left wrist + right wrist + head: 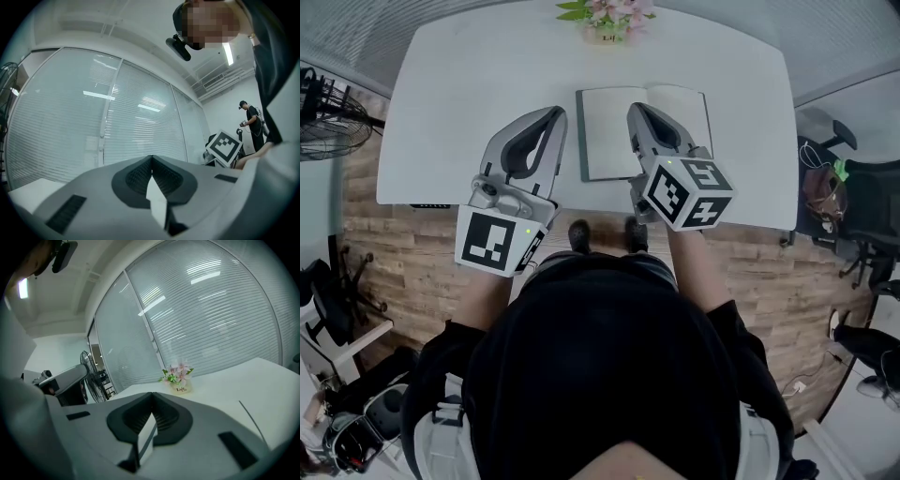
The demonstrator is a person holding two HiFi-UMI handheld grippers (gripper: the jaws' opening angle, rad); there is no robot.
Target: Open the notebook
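The notebook (pixel 609 131) lies open and flat on the white table (pixel 459 103), with pale pages facing up and a dark cover edge along its left side. My right gripper (pixel 635 110) is shut and empty; it hangs over the middle of the open pages, apart from them. In the right gripper view its jaws (pixel 152 394) meet with nothing between them. To the left of the notebook my left gripper (pixel 555 112) is also shut and empty. In the left gripper view its jaws (pixel 151 158) point at the blinds.
A small pot of pink flowers (pixel 607 19) stands at the table's far edge, also seen as the flower pot (pixel 178 378). A fan (pixel 323 117) stands left of the table, office chairs (pixel 853 206) to the right. Another person (pixel 251 119) stands far off.
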